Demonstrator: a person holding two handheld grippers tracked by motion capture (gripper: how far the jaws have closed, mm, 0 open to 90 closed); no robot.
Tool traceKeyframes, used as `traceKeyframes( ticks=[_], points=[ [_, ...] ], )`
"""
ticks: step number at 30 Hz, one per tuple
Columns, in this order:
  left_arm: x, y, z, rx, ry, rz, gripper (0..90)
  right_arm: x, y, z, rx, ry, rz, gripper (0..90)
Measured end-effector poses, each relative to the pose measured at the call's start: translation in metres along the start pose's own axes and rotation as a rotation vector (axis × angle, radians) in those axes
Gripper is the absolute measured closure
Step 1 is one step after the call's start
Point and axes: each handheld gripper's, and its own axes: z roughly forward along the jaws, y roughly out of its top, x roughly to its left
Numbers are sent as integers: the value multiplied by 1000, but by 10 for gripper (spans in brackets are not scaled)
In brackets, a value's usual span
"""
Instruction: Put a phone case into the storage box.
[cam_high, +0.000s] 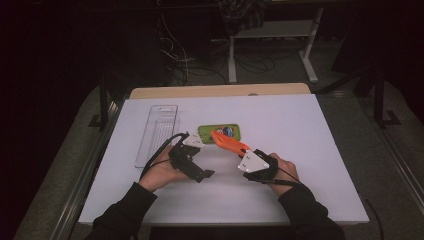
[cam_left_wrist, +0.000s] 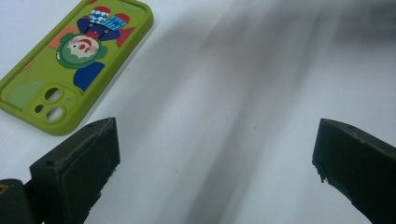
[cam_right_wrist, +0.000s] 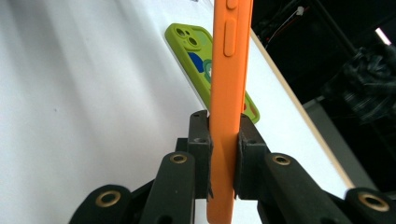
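While the slim orange silicone phone case (cam_right_wrist: 229, 93) is clamped edge-on in the right gripper (cam_right_wrist: 223, 140), clear of the white worktop (cam_high: 300, 150), it is judged ready for transfer. The left gripper (cam_left_wrist: 215, 158) is held wide open with nothing between its jaws, beside the green cartoon-printed phone case (cam_left_wrist: 77, 60), apparently standing by.

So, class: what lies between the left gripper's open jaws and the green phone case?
Nothing but bare white table. In the left gripper view, the left gripper stands open just short of the green case, which lies flat beyond its one jaw.
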Motion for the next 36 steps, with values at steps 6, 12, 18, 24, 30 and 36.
traceKeyframes(
  ticks=[6, 12, 18, 24, 30, 36],
  points=[
    [-1, 0, 0, -9, 7, -5, 4, -6, -1, 0, -10, 50, 120, 781],
    [0, 0, -1, 0, 3, -16, 4, -18, -5, 0, -26, 110, 269, 781],
    [1, 0, -1, -13, 7, -30, 4, -27, -11, 1, -57, 175, 408, 781],
    [2, 0, -1, -16, 10, -30, 4, -34, -16, 3, -75, 241, 536, 782],
    [4, -1, -4, -25, 10, -49, 4, -39, -21, 5, -97, 306, 663, 782],
    [10, 4, -12, -79, 0, -89, 4, -38, -22, 5, -100, 307, 667, 782]
  ],
)
